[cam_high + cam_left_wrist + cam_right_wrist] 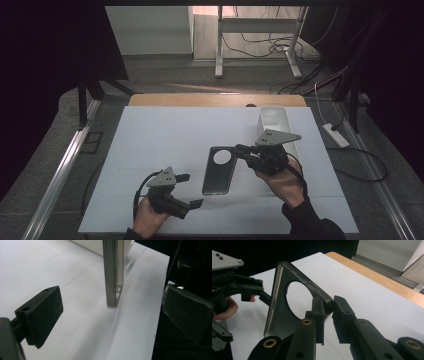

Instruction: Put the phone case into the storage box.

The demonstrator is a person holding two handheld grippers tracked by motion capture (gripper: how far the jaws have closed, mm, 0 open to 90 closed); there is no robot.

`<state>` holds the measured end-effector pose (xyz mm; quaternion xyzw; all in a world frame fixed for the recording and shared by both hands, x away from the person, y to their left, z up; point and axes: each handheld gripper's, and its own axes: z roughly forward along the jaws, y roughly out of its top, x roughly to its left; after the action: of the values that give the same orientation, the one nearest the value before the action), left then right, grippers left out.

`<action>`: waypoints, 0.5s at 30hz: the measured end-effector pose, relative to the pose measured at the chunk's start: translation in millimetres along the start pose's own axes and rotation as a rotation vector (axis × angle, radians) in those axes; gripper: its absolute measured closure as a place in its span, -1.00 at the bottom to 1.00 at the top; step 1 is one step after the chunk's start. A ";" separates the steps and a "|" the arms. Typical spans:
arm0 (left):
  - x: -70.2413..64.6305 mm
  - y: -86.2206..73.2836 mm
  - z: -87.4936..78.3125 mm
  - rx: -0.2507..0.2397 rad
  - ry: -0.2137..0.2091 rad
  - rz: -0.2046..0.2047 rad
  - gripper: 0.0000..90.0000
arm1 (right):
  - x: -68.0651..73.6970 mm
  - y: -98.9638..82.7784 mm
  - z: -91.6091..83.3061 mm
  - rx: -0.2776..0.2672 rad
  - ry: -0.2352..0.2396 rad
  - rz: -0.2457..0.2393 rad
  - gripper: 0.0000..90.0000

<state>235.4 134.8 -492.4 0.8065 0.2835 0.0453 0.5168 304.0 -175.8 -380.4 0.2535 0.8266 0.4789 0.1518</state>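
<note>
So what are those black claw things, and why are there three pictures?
They are grippers: hand-held tools with two jaws, and a person holds one in each hand. One picture is taken from above the table. The other two come from small cameras riding on the grippers, looking along their jaws. On the white table top there is a white tray at the far side. The right gripper pinches one corner of a dark phone case, the kind with a big round camera hole, and holds it lifted off the table. The left gripper is open and holds nothing; the case's edge hangs ahead of it.
</note>
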 end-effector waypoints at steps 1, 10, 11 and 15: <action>0.1 -1.7 -2.6 -0.012 0.006 0.009 -0.96 | -1.8 0.7 -0.9 -0.002 -0.004 0.000 0.76; -0.7 -17.3 -25.2 0.000 0.145 0.024 -1.00 | -14.3 6.9 -6.8 -0.014 -0.029 0.007 0.76; -0.5 -19.2 -28.1 -0.001 0.157 0.016 -1.00 | -15.6 7.9 -7.5 -0.015 -0.031 0.009 0.76; 2.1 -28.4 -40.2 -0.002 0.180 -0.018 -1.00 | -19.2 12.2 -9.3 -0.019 -0.042 0.003 0.76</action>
<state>210.8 176.9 -498.7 0.7960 0.3360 0.1135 0.4905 318.6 -188.3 -365.1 0.2634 0.8183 0.4815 0.1708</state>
